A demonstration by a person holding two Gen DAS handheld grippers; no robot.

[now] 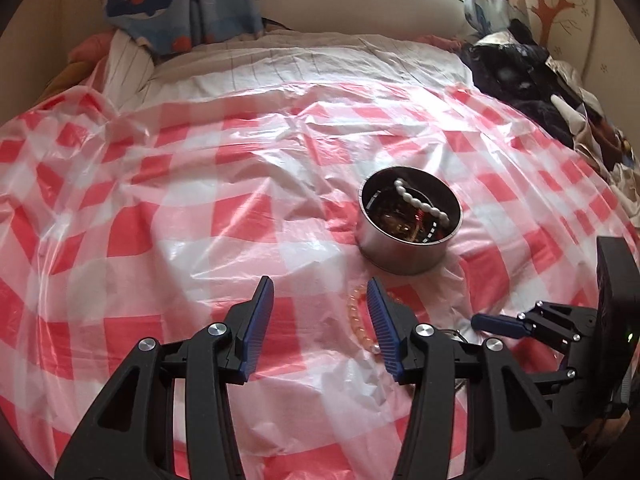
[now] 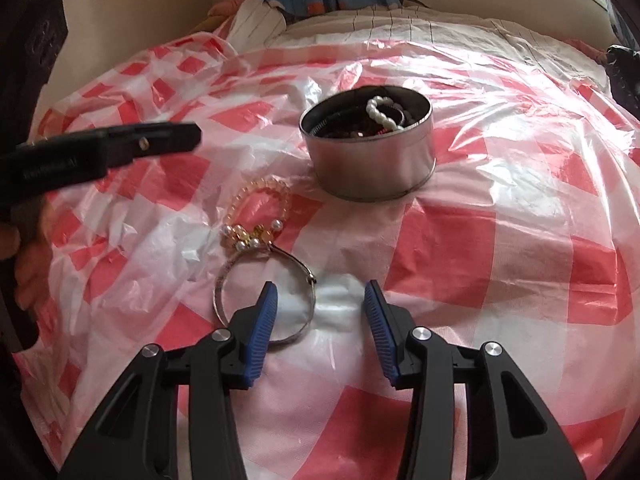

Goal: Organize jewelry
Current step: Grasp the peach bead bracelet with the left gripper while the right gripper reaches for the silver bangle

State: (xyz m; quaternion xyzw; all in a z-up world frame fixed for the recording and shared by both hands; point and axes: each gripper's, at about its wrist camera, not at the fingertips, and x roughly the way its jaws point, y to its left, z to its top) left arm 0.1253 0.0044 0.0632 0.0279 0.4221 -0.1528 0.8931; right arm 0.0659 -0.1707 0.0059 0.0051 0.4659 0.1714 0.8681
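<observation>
Two pieces lie loose on the bed, just in front of the round metal tin (image 2: pixel 370 152): a bead bracelet (image 2: pixel 260 208) of pale amber beads with a cluster of small pearls, and a thin silver bangle (image 2: pixel 224 280) touching that cluster. The tin already holds a white pearl strand (image 2: pixel 382 114) draped over darker pieces.

The right gripper (image 2: pixel 318 308) hangs low over the bangle, its fingers spread wide and empty, the left-hand one crossing the bangle's ring. The left gripper (image 1: pixel 320 300) is likewise wide and holds nothing, with the bead bracelet (image 1: pixel 362 320) showing beside its right-hand finger.

The bangle looks light, stiff and slick; pinching across the wire of the rim seems surer than trying to span the ring, and it may skid on the plastic. The bracelet is probably strung on elastic, so it should be limp and light; a grip on the beaded run should serve better than the lumpy pearl cluster.

Underneath is a crinkled red-and-white checked plastic sheet (image 1: pixel 160 208) over soft bedding, which will give and slide under pressure. Whale-print curtains (image 1: pixel 180 0) hang by a bright window, and dark clothes (image 1: pixel 520 68) are heaped at the right edge of the bed
</observation>
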